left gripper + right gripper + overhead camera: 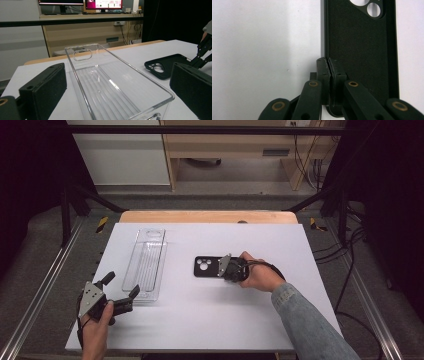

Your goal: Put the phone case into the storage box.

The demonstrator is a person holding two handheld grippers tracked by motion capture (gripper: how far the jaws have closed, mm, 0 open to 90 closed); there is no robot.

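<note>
— What's over on the left side of the table [210, 320]?

— The left gripper [121, 289], held in the person's left hand [95, 330]. It sits just at the near end of the clear plastic tray [146, 265], and its jaws are spread wide apart with nothing between them. From the left gripper view you look straight down the tray [117, 87] between the two black pads [42, 90], one on either side of the tray's near corners.

— And the tray itself?

— Long, narrow, see-through, lying lengthwise away from the person, with a slot handle cut in its far end wall. Nothing lies inside it.

— What's to the right of the tray?

— A black phone case [207, 267], flat on the table, well apart from the tray, inner side up. Its camera cut-outs are at the end towards the tray. In the left gripper view it [166, 66] lies off to the right beyond the tray's long wall.

— And the right gripper [224, 268]?

— At the case's end farthest from the tray, held in the right hand [260, 276]. In the right gripper view its jaws are pressed together on the case's side wall [325, 37], one pad outside the rim, the other inside. So it's clamped on the phone case [359, 50], which lies flat on the table.
</note>
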